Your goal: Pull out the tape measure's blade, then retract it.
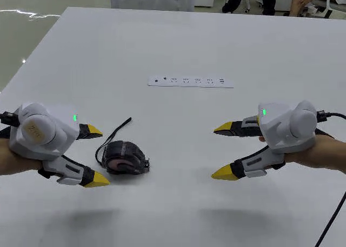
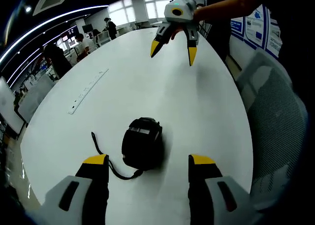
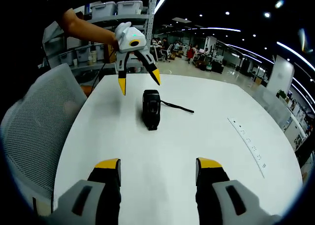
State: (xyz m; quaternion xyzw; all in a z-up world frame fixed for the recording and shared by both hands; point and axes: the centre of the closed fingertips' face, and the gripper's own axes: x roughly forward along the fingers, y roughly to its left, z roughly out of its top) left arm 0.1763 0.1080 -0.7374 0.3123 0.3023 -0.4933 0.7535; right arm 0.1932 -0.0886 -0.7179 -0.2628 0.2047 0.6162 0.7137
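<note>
Now, with left tongs (image 1: 96, 155) and right tongs (image 1: 221, 152) both spread, the left should squarely clamp the round black tape measure (image 1: 124, 158) beside it.

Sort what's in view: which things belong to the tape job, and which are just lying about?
For the job: tape measure on the table; left gripper, open; right gripper, open.
Just lying about: power strip; mesh chair beside the table.
</note>
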